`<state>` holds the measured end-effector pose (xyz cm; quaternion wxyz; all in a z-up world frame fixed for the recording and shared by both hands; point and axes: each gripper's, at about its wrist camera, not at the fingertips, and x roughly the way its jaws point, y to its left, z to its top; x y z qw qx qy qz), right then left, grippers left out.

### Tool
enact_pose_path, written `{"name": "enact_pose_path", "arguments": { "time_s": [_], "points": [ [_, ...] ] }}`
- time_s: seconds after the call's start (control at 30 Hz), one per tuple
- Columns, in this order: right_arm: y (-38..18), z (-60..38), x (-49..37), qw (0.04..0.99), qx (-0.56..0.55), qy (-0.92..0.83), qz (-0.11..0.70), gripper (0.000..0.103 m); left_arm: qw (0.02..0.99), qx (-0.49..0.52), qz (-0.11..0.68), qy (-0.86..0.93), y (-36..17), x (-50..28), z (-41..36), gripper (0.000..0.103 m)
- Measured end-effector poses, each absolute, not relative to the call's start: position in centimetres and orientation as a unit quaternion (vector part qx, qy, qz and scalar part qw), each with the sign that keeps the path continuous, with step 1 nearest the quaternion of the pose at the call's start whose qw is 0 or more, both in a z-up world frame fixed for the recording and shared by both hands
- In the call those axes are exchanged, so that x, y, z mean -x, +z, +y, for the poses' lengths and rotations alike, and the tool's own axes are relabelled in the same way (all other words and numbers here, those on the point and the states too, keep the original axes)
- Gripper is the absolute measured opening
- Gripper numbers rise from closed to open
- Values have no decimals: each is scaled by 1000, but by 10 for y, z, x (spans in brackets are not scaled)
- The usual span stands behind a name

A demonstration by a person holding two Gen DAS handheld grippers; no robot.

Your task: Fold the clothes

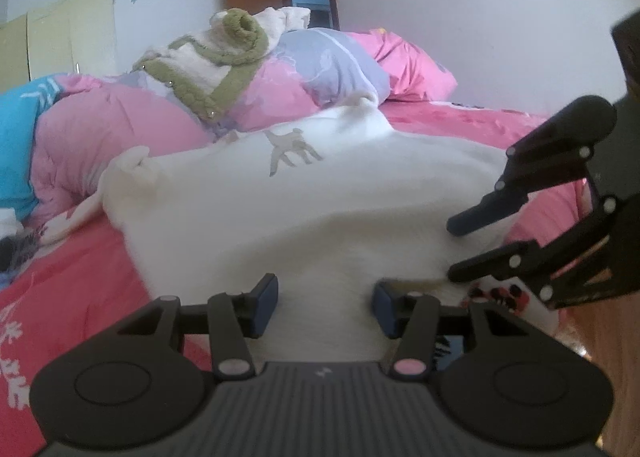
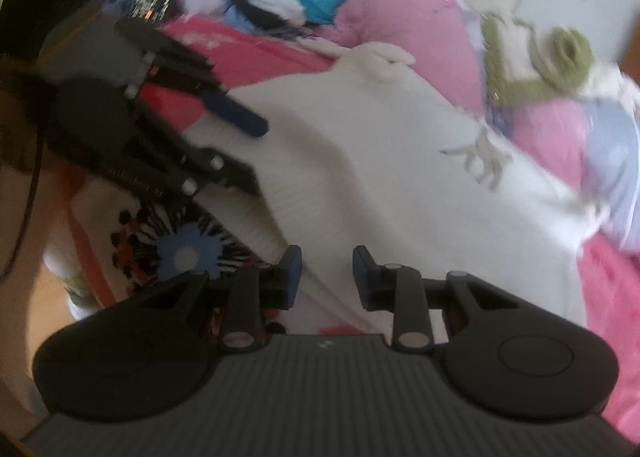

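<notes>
On the pink bed (image 1: pixel 60 297) lies the white top (image 1: pixel 280 209), spread flat, its near hem at the edge. My left claw (image 1: pixel 325 307) hovers low over that hem, jaws apart, empty. My right claw (image 2: pixel 327 276) also gapes, narrower, gripping nothing. Risk: the two claws are near each other and could collide, or pinch bedsheet with cloth. Printed fabric (image 2: pixel 180 253) lies beside the hem; heaped quilt (image 1: pixel 120 125) crowds the far side.

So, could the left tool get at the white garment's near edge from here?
Probably yes: the left tool is open right over the white garment, nothing between them. The right tool sits off to the side.
</notes>
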<state>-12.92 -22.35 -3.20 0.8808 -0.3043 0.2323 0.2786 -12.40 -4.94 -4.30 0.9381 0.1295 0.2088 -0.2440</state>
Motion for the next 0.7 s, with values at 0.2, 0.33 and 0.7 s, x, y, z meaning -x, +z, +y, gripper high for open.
{"name": "enact_pose_path", "arguments": {
  "time_s": [0.2,0.33,0.7],
  "points": [
    [-35,-229,137,879,366,227,205,25,938,-132,206,-245,-46,125,-49,52],
    [-37,-247,133,883,382,178,207,24,938,-128,208,-247,-47,124,-47,52],
    [-44,-306,115,894,376,56,235,9,938,-129,207,-247,-48,124,-48,52]
  ]
}}
